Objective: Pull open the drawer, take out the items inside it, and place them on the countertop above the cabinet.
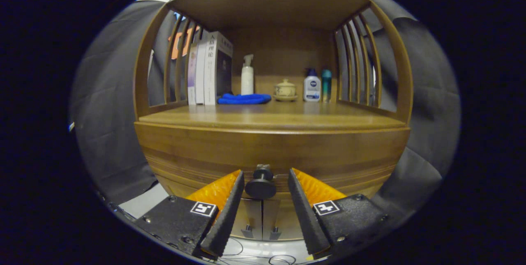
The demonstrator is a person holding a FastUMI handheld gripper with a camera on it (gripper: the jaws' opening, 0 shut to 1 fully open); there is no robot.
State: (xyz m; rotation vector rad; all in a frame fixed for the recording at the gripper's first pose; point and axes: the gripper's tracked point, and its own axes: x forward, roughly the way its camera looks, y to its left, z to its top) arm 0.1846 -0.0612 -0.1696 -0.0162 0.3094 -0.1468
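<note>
Fingers of the gripper (265, 178) stand spread apart with the drawer's round knob (261, 188) sitting in the gap between them, a little nearer the left one; neither finger presses on it, so nothing is held. To do this step well, I judge the fingers should close evenly on the knob's stem or disc, centred so it cannot slip sideways, then draw straight back along the drawer's travel without lifting or twisting.

The drawer (271, 154) is shut, its front flush with the cabinet below the countertop's front edge, so what lies inside cannot be told. Below the knob, two cabinet doors (262, 220) meet at a seam.

The countertop (271, 119) is bare along its front edge. Along its back edge stand upright books (209, 67) at the left corner, then a folded blue cloth (244, 99) with a white pump bottle (247, 78) behind it, a lidded ceramic cup (285, 90) on a saucer, a white-and-blue bottle (312, 87) and a slim teal bottle (326, 84) towards the right corner.
</note>
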